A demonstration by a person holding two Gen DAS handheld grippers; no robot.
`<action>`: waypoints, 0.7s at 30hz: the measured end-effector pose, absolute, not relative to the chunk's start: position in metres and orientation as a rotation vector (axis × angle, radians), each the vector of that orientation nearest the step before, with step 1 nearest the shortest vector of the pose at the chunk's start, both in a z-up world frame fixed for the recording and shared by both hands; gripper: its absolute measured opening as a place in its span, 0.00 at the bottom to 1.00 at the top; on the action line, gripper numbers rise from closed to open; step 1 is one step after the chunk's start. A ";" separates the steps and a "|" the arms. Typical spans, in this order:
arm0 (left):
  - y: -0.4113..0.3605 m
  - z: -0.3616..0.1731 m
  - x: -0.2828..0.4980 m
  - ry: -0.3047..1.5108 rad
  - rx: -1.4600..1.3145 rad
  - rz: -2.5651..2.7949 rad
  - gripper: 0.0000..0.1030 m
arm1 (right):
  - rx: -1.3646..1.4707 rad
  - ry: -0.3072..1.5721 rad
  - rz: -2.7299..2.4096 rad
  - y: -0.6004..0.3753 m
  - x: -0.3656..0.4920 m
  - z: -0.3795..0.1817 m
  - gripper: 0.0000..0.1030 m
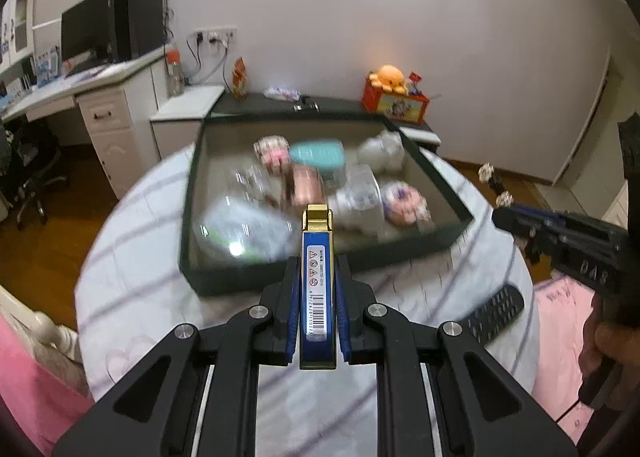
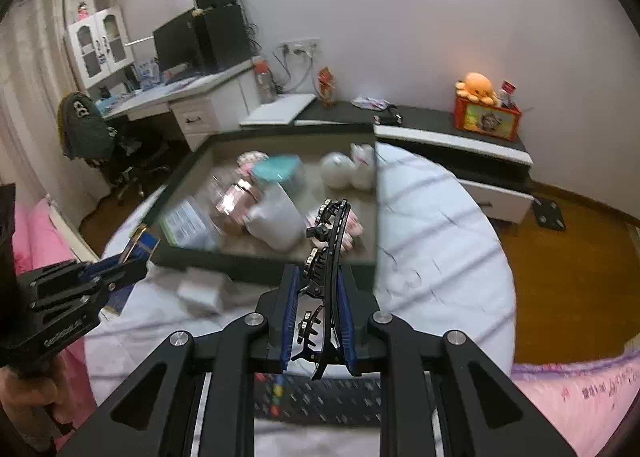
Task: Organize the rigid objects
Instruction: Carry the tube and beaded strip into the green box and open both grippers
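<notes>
While both grippers hang above the round table [image 1: 140,277] with its striped white cloth, each is clamped on something. Pressed between the blue pads of the left gripper [image 1: 318,289] is a slim blue and gold lighter [image 1: 318,285], held lengthwise with its gold cap pointing toward the far side. Pinched the same way in the right gripper [image 2: 318,293] is a black hair clip [image 2: 326,265] with a toothed edge, standing on its side. Just beyond both lies a dark shallow tray [image 1: 192,217], crowded with blurred jars, a teal-lidded container [image 1: 318,155] and white figurines. Near the right gripper, a black remote control [image 1: 494,313] rests on the cloth.
</notes>
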State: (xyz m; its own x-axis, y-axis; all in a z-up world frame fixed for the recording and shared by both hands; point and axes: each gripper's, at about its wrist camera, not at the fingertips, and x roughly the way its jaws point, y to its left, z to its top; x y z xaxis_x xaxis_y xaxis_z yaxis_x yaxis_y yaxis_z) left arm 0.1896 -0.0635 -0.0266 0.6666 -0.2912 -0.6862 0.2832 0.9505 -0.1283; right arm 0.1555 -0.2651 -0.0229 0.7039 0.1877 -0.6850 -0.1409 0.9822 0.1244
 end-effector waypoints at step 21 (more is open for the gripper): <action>-0.094 -0.044 0.322 0.812 0.012 -0.293 0.15 | 0.070 0.823 0.206 -0.247 0.285 -0.047 0.19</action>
